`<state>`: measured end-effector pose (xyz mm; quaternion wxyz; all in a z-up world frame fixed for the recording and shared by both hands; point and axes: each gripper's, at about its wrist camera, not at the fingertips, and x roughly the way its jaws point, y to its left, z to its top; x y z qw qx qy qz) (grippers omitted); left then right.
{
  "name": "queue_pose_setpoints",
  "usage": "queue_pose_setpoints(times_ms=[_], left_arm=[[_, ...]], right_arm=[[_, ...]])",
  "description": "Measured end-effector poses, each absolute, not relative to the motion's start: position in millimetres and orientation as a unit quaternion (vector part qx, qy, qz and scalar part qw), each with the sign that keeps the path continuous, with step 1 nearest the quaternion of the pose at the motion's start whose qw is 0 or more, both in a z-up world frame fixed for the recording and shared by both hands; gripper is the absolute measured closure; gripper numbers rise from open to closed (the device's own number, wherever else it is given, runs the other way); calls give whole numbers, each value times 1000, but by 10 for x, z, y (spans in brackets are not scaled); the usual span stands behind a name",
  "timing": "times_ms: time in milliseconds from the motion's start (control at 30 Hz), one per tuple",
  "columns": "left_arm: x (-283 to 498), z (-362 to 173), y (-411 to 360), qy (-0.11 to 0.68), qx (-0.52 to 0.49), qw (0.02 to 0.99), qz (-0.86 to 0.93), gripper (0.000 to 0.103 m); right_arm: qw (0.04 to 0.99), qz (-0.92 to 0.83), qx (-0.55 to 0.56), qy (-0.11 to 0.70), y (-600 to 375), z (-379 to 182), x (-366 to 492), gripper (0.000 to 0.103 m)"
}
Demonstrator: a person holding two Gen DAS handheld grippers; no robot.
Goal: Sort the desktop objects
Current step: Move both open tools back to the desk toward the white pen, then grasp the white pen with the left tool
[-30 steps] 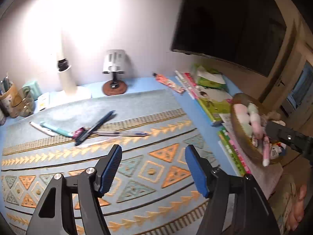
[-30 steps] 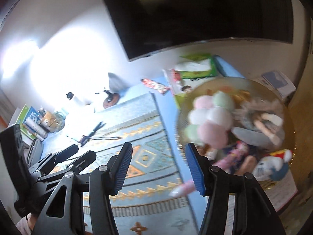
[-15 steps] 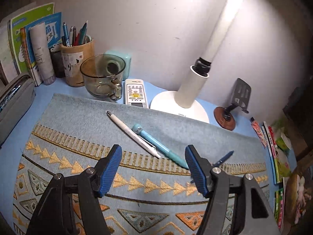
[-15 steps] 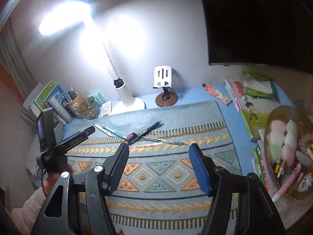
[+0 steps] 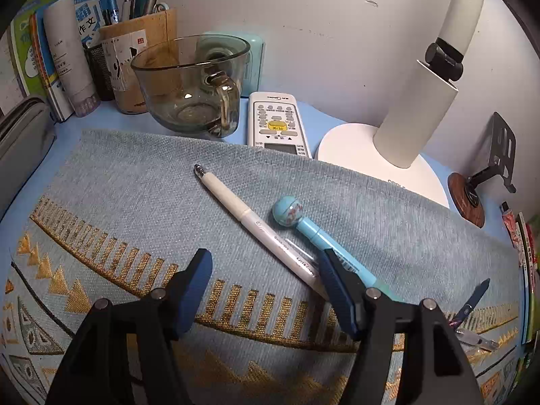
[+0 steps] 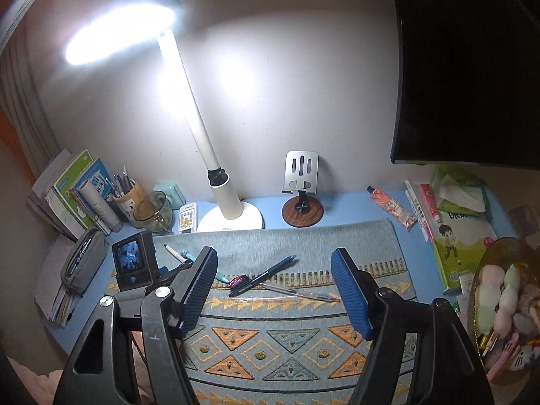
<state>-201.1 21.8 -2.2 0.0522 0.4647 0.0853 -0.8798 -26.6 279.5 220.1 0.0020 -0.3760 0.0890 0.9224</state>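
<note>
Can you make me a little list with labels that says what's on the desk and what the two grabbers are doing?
surface: patterned mat on a blue desk
near pens: white pen and blue ball-topped pen, side by side
other pens: dark pen and clear pens mid-mat
back row: glass mug, remote, lamp, pen cup
left gripper: open, empty, over the white pen's tip end
right gripper: opening, empty, above the mat

- Left wrist view: low, close over the mat [image 5: 141, 182], angled down toward the rear wall.
- Right wrist view: higher, farther back, facing likewise.
- Shared: mat, desk lamp [image 6: 233, 216].
</note>
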Motion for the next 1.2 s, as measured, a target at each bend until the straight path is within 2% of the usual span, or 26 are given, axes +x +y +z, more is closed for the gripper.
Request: queue_pose_setpoints(times_ms=[67,133,200,333,367,533,733,833,900,967,1067,1200], left_arm=[[-2012,-35,241,83,457,55,-884,40],[-2008,-40,242,82,451,45,-887,46],[-1980,-16,219,90,450,10,-889,78],[-1839,23,123,89,453,-33,-887,90],[-1793,34,88,89,456,-47,-884,99],[-1510,-5,-183,72,482,-73,-870,99],[-1388,94,-396,127,480,-90,-863,99],[-1571,107,-311,164,476,-92,-859,92],[-1686,98,-204,172,472,-87,-860,91],[-1816,42,-80,159,473,-78,-863,91],[-1881,35,46,120,470,-34,-874,79],[-1851,85,47,115,466,23,-877,75]], right_arm=[[4,920,-382,89,2778,2140,-297,33],[5,917,-391,82,2747,2065,-345,33],[2,913,-402,75,2719,1967,-391,33],[-1,904,-423,59,2641,1726,-483,33],[-4,901,-429,56,2621,1659,-515,33],[-27,894,-446,46,2540,1309,-720,33],[-8,861,-509,15,2638,735,-1078,33],[-4,851,-525,18,2710,602,-1115,33],[-2,848,-529,18,2715,581,-1114,33],[-4,846,-532,16,2696,573,-1097,33],[-10,842,-539,4,2650,552,-1075,33],[-12,840,-543,3,2666,524,-1079,33]])
